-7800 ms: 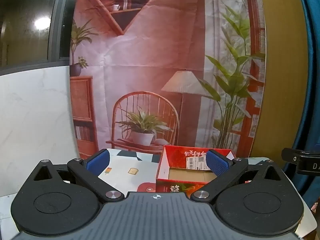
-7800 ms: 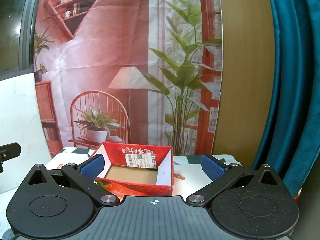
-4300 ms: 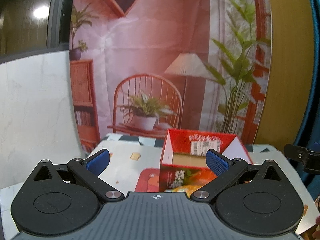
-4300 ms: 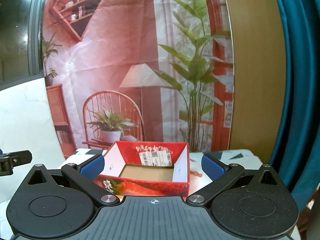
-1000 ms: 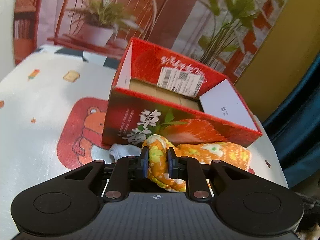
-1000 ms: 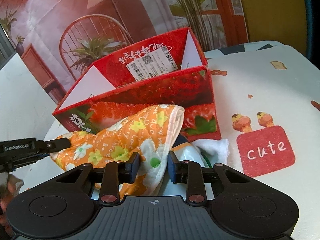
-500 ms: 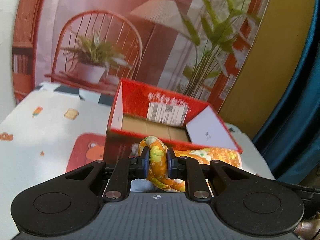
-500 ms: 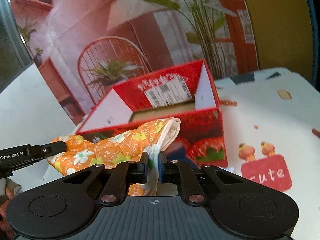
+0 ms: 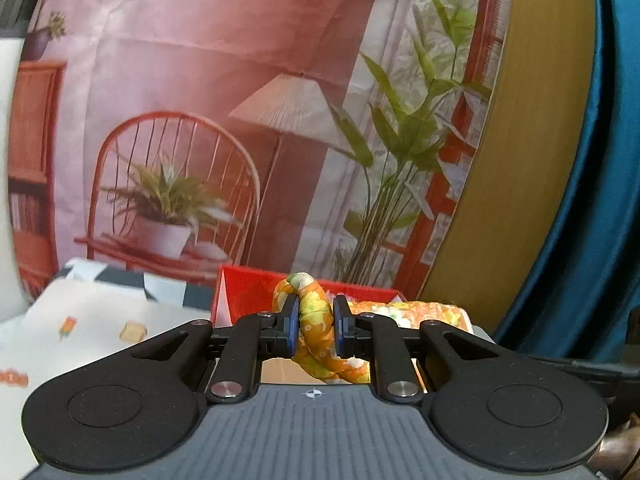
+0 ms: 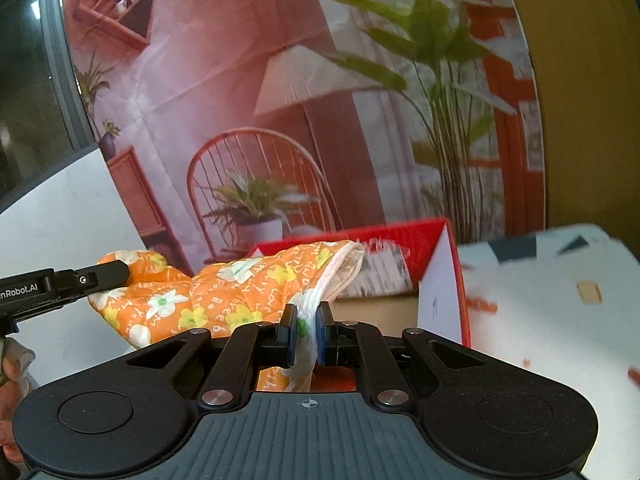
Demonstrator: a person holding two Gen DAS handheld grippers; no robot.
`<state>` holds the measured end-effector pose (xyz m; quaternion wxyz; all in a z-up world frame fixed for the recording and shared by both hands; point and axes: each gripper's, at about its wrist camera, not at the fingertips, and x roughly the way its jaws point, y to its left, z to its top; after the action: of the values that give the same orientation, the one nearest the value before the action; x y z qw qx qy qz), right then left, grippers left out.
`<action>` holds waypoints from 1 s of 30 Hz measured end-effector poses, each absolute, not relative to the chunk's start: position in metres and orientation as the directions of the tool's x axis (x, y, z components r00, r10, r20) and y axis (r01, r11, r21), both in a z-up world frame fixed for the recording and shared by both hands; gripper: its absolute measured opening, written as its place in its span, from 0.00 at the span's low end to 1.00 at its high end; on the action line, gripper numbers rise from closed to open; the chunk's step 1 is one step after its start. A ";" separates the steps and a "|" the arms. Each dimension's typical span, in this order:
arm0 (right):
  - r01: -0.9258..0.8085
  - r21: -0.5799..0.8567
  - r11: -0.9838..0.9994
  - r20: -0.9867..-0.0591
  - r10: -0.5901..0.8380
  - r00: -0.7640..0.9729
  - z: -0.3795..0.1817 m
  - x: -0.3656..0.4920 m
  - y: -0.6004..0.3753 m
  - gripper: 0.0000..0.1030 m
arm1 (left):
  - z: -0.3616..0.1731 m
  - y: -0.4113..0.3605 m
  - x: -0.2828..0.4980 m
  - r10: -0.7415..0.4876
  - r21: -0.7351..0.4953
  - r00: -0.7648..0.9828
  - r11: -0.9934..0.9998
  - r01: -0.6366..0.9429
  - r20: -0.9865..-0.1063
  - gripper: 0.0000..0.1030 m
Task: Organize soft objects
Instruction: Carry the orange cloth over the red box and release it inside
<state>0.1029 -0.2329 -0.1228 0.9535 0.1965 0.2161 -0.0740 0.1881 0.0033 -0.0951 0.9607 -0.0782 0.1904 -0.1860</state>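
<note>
An orange oven mitt with yellow and white flowers [image 10: 224,292] hangs stretched between my two grippers, level with the top of the open red strawberry box [image 10: 440,264]. My right gripper [image 10: 307,326] is shut on the mitt's white cuff edge. My left gripper [image 9: 314,320] is shut on the bunched fingertip end of the mitt [image 9: 316,320]; the rest runs off to the right in front of the red box [image 9: 248,292]. In the right wrist view the left gripper's black finger [image 10: 80,280] pinches the mitt's far end.
The box stands on a white tablecloth [image 9: 100,320] printed with small pictures. A printed backdrop of a chair, lamp and plants [image 9: 240,140] hangs behind the table. A blue curtain [image 9: 592,200] is at the right. A hand [image 10: 12,360] shows at the lower left edge.
Both grippers have risen with the mitt, lifting it from in front of the box to the level of its rim. The right gripper's jaws closed onto the cuff about a second ago.
</note>
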 end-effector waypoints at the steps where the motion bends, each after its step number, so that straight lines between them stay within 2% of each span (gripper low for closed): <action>1: 0.223 0.330 0.917 -0.441 -0.059 0.896 -0.121 0.109 -0.236 0.09 | -0.095 0.001 0.195 -0.382 -0.216 0.859 0.921 0.325 -0.340 0.18; 6: 0.225 0.232 0.946 -0.468 -0.094 0.879 -0.122 0.154 -0.255 0.09 | -0.107 -0.011 0.242 -0.366 -0.184 0.840 0.930 0.318 -0.399 0.18; 11: 0.230 0.129 0.965 -0.534 -0.128 0.836 -0.146 0.208 -0.270 0.09 | -0.135 -0.022 0.292 -0.337 -0.148 0.793 0.941 0.304 -0.508 0.18; 19: 0.275 0.141 0.951 -0.691 -0.105 0.715 -0.201 0.262 -0.289 0.09 | -0.181 -0.034 0.339 -0.317 -0.138 0.649 0.940 0.312 -0.692 0.18; 27: 0.303 0.127 0.944 -0.760 -0.103 0.641 -0.222 0.271 -0.292 0.09 | -0.202 -0.041 0.349 -0.286 -0.106 0.599 0.943 0.317 -0.748 0.18; 30: 0.320 0.134 0.938 -0.775 -0.103 0.624 -0.227 0.269 -0.294 0.09 | -0.206 -0.043 0.349 -0.278 -0.090 0.591 0.941 0.326 -0.757 0.22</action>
<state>0.2690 -0.2943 -0.2266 0.8917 0.1303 0.4170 -0.1185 0.3491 -0.0432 -0.2056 0.8916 0.0290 0.4190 -0.1695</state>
